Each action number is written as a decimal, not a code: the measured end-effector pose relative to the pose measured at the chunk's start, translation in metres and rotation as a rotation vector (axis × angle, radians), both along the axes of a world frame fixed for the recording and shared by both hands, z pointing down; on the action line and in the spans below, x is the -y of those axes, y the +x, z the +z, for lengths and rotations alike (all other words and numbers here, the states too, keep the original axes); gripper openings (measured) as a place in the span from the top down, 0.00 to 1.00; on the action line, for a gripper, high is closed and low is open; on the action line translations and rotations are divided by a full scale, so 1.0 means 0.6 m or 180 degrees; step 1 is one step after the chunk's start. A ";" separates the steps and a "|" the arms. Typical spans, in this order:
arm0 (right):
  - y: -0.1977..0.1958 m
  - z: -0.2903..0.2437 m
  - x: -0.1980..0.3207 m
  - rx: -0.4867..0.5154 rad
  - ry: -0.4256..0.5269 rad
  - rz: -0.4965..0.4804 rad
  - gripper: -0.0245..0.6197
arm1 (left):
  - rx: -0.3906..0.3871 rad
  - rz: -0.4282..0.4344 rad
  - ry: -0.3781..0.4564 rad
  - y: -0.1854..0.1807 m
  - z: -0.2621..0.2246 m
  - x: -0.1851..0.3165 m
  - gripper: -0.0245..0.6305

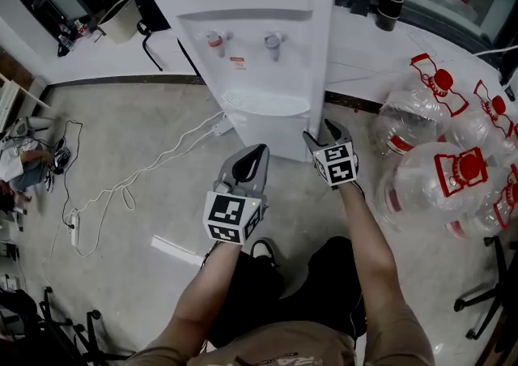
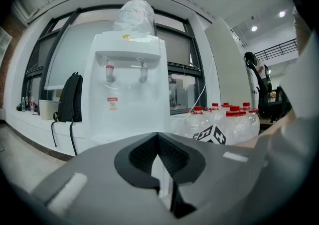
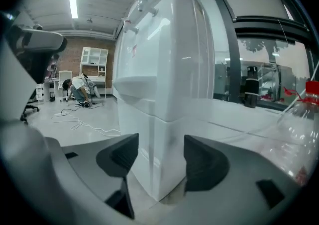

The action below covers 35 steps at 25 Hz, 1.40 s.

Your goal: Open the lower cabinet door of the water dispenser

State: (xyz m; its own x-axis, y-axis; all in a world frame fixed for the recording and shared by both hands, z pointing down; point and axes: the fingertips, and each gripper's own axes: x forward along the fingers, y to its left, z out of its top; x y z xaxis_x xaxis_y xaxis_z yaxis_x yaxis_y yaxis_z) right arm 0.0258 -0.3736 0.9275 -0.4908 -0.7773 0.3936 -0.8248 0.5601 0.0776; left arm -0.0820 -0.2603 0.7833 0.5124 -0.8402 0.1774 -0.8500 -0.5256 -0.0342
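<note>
**Right gripper squared up to the dispenser's lower corner**

Nearest me, my left gripper (image 1: 256,154) hangs back with its jaws together and empty, out of the way. My right gripper (image 3: 159,157) stands wide apart, framing the front corner of the water dispenser (image 1: 259,48). I judge that is to catch the edge of the lower cabinet door (image 3: 139,134), which looks shut, down by the floor.
</note>
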 end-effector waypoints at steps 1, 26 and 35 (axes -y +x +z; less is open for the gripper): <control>-0.003 0.003 0.005 -0.0027 0.0025 -0.0021 0.57 | -0.0003 0.0011 -0.0006 0.001 0.001 -0.001 0.96; -0.017 0.004 -0.019 0.0015 -0.0033 0.0017 0.58 | -0.0112 -0.0004 -0.0035 -0.030 0.001 0.017 0.96; -0.072 0.002 -0.127 0.0019 -0.0087 -0.0433 0.67 | -0.0041 -0.0011 -0.0062 -0.013 0.007 0.016 0.96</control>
State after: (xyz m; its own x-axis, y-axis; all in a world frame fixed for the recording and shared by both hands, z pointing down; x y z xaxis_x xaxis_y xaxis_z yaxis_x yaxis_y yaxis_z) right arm -0.0176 -0.2974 0.9286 -0.5932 -0.6925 0.4105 -0.7416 0.6685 0.0562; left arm -0.0895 -0.2697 0.7873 0.5120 -0.8384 0.1871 -0.8521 -0.5233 -0.0130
